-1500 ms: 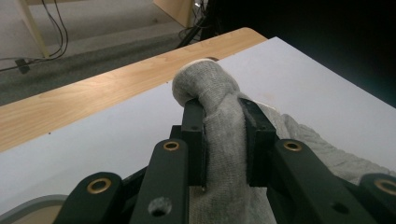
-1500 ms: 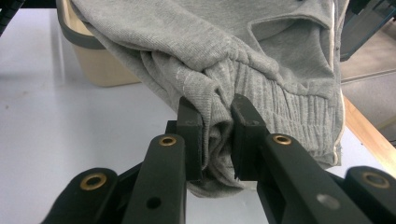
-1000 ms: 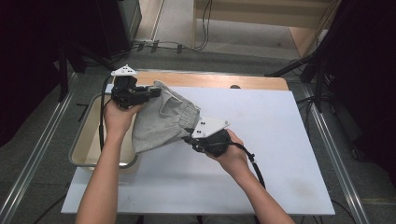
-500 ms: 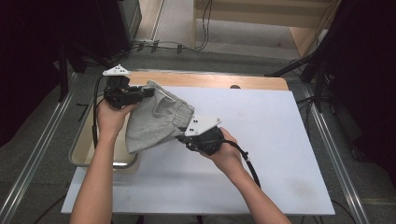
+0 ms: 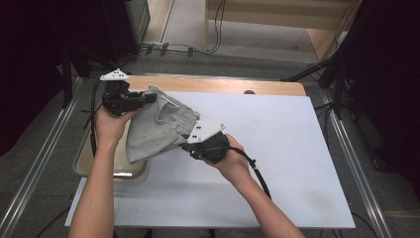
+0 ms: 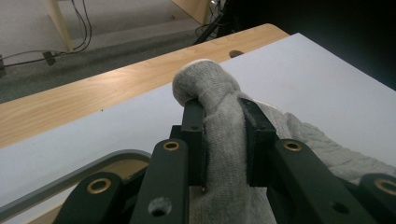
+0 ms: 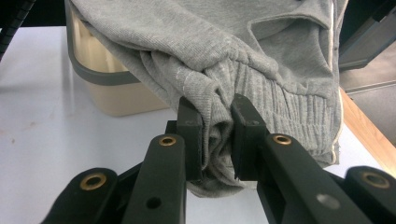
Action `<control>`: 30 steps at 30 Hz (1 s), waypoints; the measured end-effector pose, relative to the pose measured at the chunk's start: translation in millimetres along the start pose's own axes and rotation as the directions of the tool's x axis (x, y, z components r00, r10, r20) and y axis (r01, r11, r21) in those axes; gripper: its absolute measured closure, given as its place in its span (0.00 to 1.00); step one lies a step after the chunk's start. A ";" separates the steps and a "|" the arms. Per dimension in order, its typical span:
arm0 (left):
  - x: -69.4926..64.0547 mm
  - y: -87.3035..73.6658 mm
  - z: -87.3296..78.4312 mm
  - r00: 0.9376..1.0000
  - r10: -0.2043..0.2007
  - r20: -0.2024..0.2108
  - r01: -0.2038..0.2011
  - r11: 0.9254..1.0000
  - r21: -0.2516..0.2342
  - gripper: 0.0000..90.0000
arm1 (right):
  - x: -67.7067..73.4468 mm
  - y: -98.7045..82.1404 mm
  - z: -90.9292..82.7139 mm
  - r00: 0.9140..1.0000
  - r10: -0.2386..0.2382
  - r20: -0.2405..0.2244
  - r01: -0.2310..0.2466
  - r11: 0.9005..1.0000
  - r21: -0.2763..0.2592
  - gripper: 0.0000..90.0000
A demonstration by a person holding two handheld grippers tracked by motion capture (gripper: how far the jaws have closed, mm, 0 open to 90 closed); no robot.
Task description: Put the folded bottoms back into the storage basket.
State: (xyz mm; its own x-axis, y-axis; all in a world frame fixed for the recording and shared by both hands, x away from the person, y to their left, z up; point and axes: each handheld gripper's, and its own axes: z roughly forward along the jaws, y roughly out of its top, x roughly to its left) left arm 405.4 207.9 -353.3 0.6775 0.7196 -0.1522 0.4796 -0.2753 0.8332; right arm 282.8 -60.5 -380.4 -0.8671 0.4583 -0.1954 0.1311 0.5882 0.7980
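Observation:
A grey knit garment (image 5: 156, 128) with a ribbed waistband hangs lifted between both hands over the left part of the white board (image 5: 277, 148). My left gripper (image 5: 148, 97) is shut on one bunched end of the garment (image 6: 224, 140), at the back left. My right gripper (image 5: 190, 147) is shut on the gathered waistband of the garment (image 7: 261, 56), nearer the board's middle. The cloth's lower edge droops over the tub (image 5: 106, 168).
A beige tub with a grey rim (image 7: 100, 88) sits at the board's left edge, partly under the garment. A wooden strip (image 5: 223, 85) with a hole runs along the far side. Metal rails (image 5: 346, 148) flank the table. Cables lie on the floor behind.
Both hands have carried the garment leftward. The left gripper has shifted left past the board's edge, and the cloth now hangs over the tub more narrowly bunched.

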 end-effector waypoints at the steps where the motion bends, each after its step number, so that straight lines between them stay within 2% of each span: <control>1: 0.8 -0.5 -1.0 1.000 0.001 -0.005 -0.001 1.000 0.003 0.83 | 0.1 0.7 1.4 1.000 -0.004 -0.002 0.004 1.000 -0.002 0.83; 9: 11.2 -5.7 -10.9 1.000 0.007 -0.008 -0.007 1.000 0.012 0.83 | 9.3 11.2 12.5 1.000 -0.029 0.002 0.029 0.999 0.018 0.83; 25: 29.2 -14.9 -31.8 0.999 -0.009 -0.039 0.008 1.000 -0.003 0.83 | 21.0 32.8 33.6 0.999 -0.033 -0.021 0.033 0.999 0.028 0.83; 30: 33.7 -16.5 -37.9 0.999 -0.011 -0.045 0.011 1.000 -0.005 0.83 | 25.3 38.8 40.3 0.999 -0.048 -0.021 0.048 0.998 0.035 0.83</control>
State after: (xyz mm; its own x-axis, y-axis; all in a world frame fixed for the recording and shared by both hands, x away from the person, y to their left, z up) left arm 399.2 260.8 -352.1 0.6463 0.7507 -0.1371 0.4842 -0.2646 0.8340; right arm 285.3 0.8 -377.3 -0.8821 0.4158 -0.2213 0.1059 0.6328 0.7670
